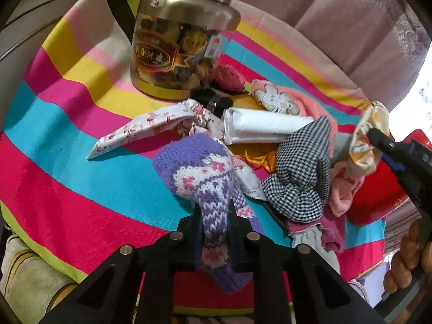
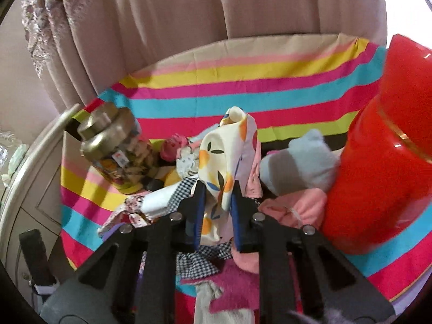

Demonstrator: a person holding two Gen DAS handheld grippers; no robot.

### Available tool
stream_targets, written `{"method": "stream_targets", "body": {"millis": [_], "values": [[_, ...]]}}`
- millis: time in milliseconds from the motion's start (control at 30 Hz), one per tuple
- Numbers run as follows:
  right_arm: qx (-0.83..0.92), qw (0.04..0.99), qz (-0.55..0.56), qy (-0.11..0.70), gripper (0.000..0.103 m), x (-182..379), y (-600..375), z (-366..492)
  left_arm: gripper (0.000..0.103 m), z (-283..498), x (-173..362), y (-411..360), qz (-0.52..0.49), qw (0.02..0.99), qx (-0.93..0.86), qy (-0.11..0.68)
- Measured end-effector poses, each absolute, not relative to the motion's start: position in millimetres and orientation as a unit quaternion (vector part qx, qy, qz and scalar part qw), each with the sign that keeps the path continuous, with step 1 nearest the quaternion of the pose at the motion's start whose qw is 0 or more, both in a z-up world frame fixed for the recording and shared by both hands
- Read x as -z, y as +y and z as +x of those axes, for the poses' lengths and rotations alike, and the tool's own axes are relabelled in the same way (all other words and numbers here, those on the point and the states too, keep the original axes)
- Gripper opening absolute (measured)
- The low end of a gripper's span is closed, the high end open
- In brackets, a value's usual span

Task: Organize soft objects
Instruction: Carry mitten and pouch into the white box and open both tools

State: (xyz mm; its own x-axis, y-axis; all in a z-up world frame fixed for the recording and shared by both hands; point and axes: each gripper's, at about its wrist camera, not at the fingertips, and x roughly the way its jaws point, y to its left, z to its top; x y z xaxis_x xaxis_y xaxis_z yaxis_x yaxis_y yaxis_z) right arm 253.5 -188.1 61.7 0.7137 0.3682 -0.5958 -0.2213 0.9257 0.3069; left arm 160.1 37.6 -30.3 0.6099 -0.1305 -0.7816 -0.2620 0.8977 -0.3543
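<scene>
My left gripper is shut on a purple and white knitted sock, which stands up between the jaws over the striped cloth. My right gripper is shut on a cream cloth with orange fruit print, lifted above the pile. In the left wrist view the right gripper reaches in from the right edge with that same cream cloth hanging from it. A heap of soft things lies between them: a black-and-white checked cloth, pink cloths and a floral white cloth.
A clear jar with a gold lid stands at the back of the cloth. A white folded roll lies by a peach garment with a bunny patch. A red container stands at the right, a grey-blue sock against it. Curtains hang behind.
</scene>
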Motion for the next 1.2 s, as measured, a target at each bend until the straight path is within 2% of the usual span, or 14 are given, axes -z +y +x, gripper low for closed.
{"method": "stream_targets", "body": {"millis": [267,600,833,1200], "values": [[-0.163,0.929,0.103,0.317,0.021,-85,-209,204,0.014,141,8,40,-0.229,0.889,-0.04,0.393],[-0.11,0.929,0.112,0.336,0.021,-81,-284,155,0.014,121,-24,7,-0.209,0.903,0.013,0.374],[-0.049,0.919,0.113,0.375,0.021,-60,-350,125,0.014,115,-39,-50,-0.2,0.898,0.081,0.382],[0.032,0.892,0.132,0.432,0.021,-17,-441,90,0.014,106,-45,-182,-0.15,0.864,0.218,0.427]]}}
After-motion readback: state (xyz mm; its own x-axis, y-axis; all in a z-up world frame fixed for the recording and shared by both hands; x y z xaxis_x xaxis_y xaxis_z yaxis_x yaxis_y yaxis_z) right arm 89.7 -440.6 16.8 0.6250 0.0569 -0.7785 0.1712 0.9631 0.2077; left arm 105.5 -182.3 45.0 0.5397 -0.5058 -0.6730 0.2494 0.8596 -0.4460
